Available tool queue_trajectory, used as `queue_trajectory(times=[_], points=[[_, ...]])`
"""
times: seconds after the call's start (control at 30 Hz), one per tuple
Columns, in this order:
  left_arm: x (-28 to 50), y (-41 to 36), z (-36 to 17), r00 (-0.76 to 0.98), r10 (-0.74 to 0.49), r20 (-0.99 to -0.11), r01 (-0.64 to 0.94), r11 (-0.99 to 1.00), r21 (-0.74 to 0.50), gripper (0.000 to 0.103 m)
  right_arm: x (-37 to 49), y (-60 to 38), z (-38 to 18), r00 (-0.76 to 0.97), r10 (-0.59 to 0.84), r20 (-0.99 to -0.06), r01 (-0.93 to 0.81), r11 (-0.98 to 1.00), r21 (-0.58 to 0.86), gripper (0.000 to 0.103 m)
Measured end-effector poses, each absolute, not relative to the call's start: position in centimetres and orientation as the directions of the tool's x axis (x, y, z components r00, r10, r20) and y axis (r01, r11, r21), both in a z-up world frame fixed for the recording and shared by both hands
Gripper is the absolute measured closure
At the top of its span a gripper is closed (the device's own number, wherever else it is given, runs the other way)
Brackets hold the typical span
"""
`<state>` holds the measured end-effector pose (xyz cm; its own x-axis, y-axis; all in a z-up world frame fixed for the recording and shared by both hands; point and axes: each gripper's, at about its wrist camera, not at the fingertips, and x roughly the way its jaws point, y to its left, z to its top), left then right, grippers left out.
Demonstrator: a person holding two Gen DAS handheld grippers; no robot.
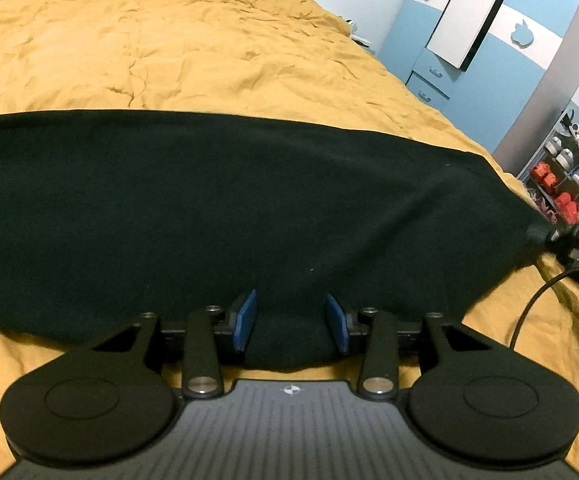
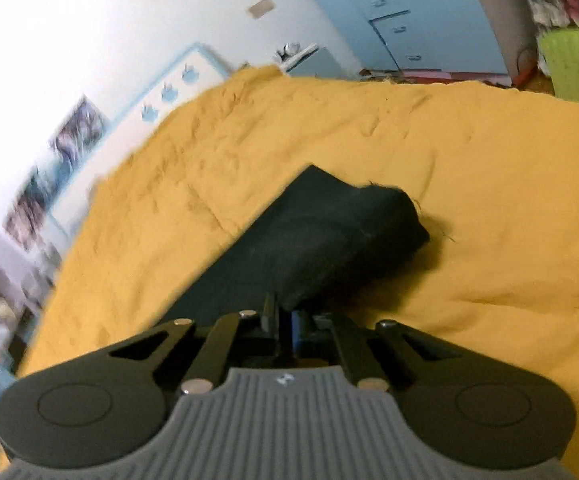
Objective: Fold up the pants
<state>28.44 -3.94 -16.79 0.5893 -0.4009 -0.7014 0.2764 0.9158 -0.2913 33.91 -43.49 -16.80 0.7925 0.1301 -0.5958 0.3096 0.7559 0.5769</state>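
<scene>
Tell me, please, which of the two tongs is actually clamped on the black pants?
The right tongs: their pads are pinched shut on an edge of the black pants. The left tongs stand open, pads apart, with cloth only between them.

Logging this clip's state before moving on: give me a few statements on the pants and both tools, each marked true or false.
1. The pants are black and lie on a yellow bedspread. True.
2. The left tool is clamped shut on the pants. False: its blue pads stand apart, with cloth lying between them.
3. The right tool is shut on an edge of the pants. True.
4. The pants lie on a bare wooden floor. False: they rest on the bedspread.
</scene>
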Motion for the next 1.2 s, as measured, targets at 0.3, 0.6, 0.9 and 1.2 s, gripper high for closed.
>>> queue_trajectory(times=[0.3,0.6,0.9,1.2], points=[[27.7,-4.6,-16.7,0.581,-0.377,-0.721,0.297,0.923,-0.244,0.055,32.7,-43.3,-15.9,0.743,0.005,-0.669,0.437,0.754,0.491,0.084],[27.5,-4.5,-16.9,0.585,-0.373,-0.72,0.285,0.926,-0.248,0.055,34.4,-30.5,-11.7,0.799,0.119,-0.589,-0.032,0.987,0.155,0.079],[26.5,-0.9,-15.4,0.616,-0.401,-0.678,0.209,0.913,-0.35,0.056,34.3,-30.3,-16.2,0.626,0.122,-0.77,-0.149,0.988,0.036,0.08],[22.2,15.5,-12.0,0.775,-0.221,-0.592,-0.067,0.903,-0.424,0.045,31.6,-30.5,-11.5,0.673,0.133,-0.728,-0.136,0.989,0.054,0.079]])
